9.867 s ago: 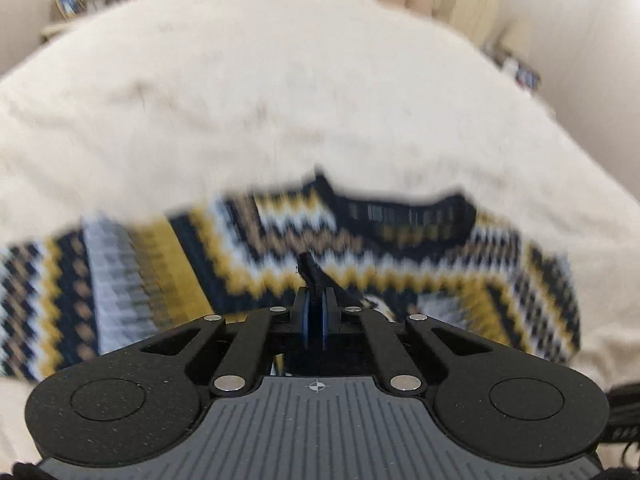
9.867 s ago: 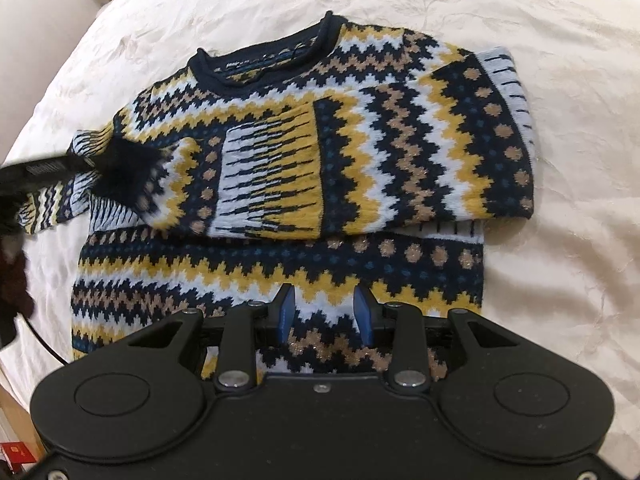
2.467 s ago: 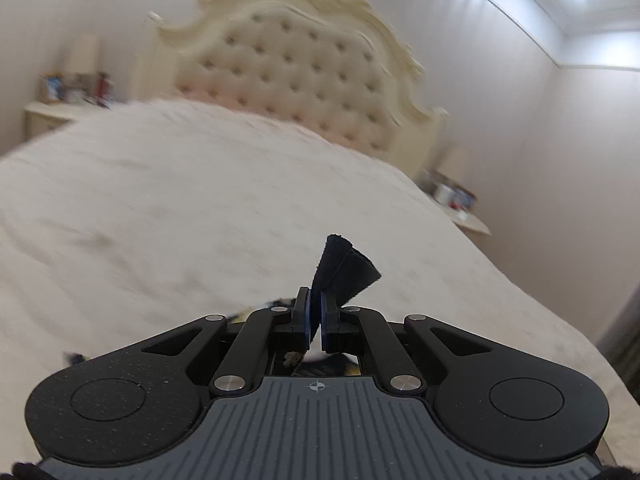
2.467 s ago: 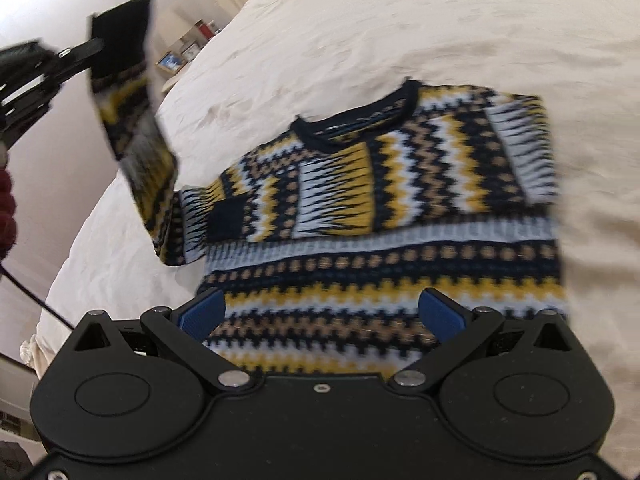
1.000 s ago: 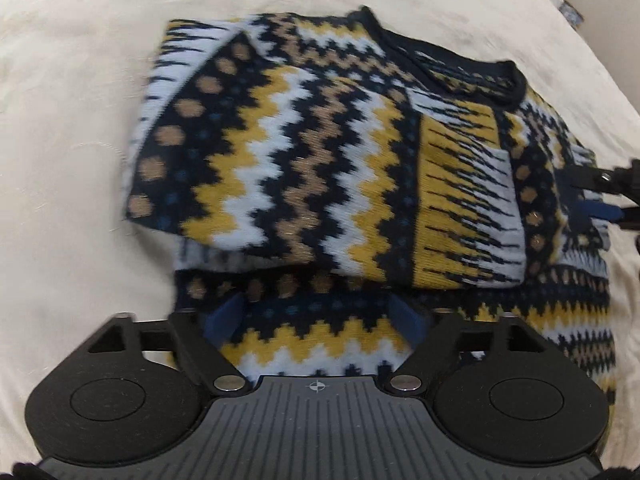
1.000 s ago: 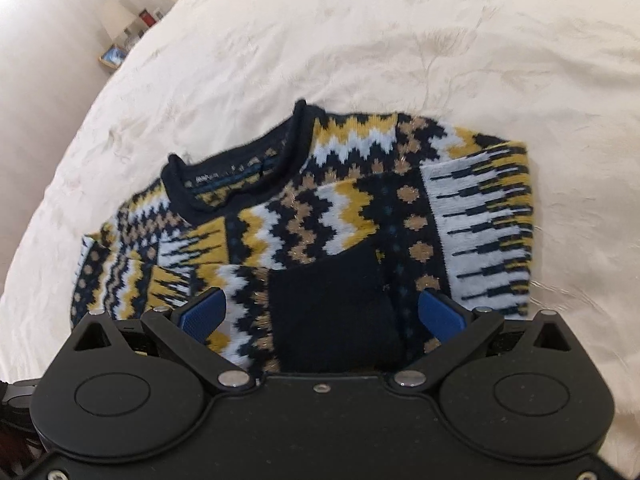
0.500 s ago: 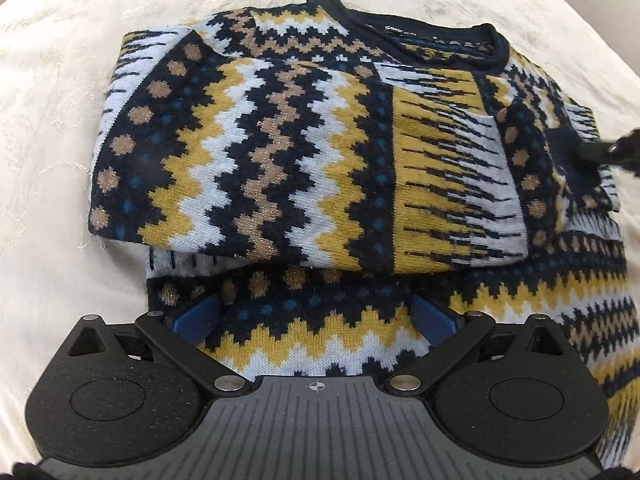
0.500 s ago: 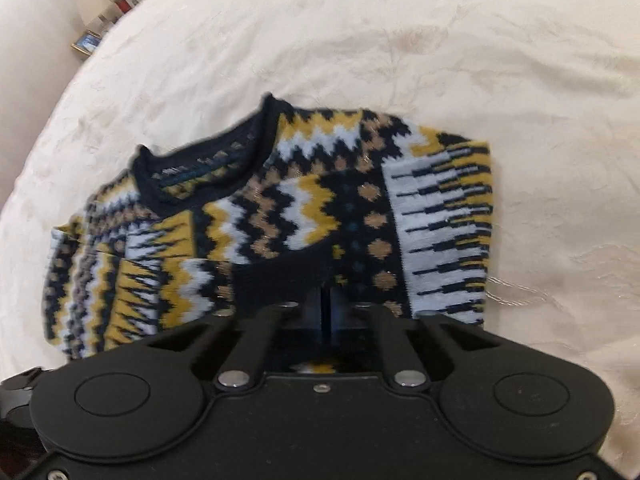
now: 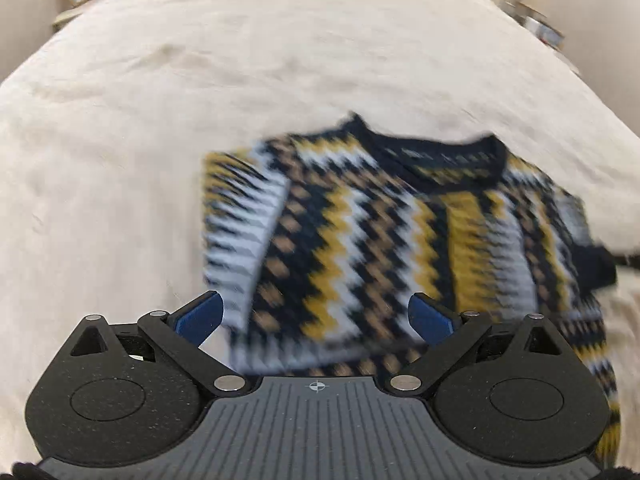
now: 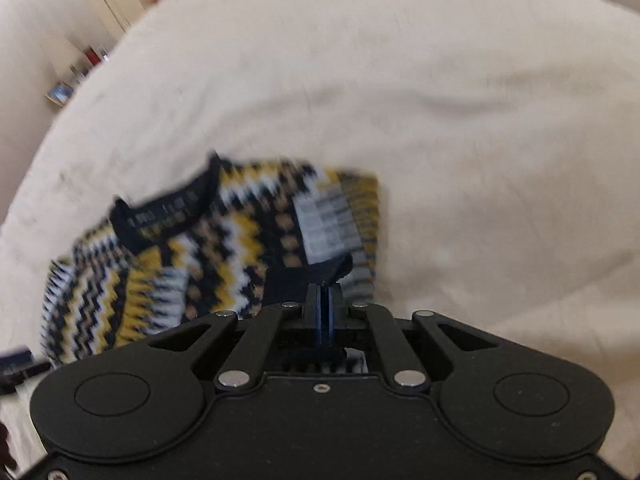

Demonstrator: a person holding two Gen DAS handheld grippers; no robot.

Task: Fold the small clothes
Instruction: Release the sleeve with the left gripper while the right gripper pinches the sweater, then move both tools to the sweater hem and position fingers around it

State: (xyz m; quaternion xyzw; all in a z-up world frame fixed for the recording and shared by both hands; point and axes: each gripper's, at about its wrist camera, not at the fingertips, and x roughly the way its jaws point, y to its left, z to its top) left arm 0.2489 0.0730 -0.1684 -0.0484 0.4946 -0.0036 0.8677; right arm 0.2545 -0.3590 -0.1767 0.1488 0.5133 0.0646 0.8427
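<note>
Both black two-finger grippers hang over the cream bedspread (image 9: pixel 280 80); the left gripper (image 9: pixel 316 316) stands wide, its blue pads clear of the cloth below; the right gripper (image 10: pixel 322 300) is pinched tight on the dark navy cuff (image 10: pixel 308 276) of the navy, mustard and white zigzag knitted sweater (image 9: pixel 380 240); that sweater lies on the bedspread, sleeves folded across its front, collar away from the grippers; both views are blurred.

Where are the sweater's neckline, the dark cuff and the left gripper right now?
sweater neckline (image 9: pixel 436 156): left wrist view, on the dark collar band.
dark cuff (image 10: pixel 308 276): right wrist view, on the navy cuff fabric just beyond the shut right gripper.
left gripper (image 9: pixel 316 316): left wrist view, midway between its open blue fingertips.
</note>
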